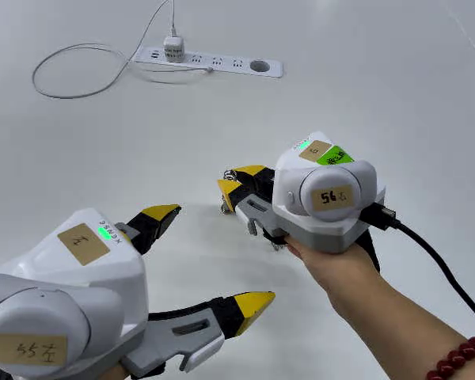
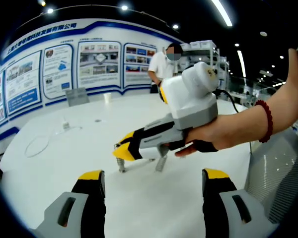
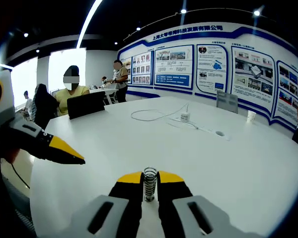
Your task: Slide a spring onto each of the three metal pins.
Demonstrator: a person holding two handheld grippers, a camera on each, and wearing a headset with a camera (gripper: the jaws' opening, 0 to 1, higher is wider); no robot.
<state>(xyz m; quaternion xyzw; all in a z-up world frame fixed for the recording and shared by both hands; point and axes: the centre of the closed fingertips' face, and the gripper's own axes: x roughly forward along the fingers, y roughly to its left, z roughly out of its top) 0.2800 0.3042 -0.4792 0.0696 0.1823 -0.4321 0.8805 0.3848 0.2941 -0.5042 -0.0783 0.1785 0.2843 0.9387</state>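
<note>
The right gripper (image 3: 150, 177) clamps an upright coiled wire spring (image 3: 149, 184); left gripper (image 2: 154, 174) has yellow-tipped jaws apart.

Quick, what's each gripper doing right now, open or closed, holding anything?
Left gripper: open, holding nothing.
Right gripper: shut on a spring.

White round table (image 3: 238, 163), blue-trimmed poster wall (image 3: 188, 59), ceiling strip lights (image 3: 92, 20)

- At bottom centre, the right gripper (image 3: 150, 177) has its jaws closed on an upright spring (image 3: 149, 189).
- At middle left, the left gripper (image 3: 64, 148) shows a yellow tip over the white table (image 3: 228, 163).
</note>
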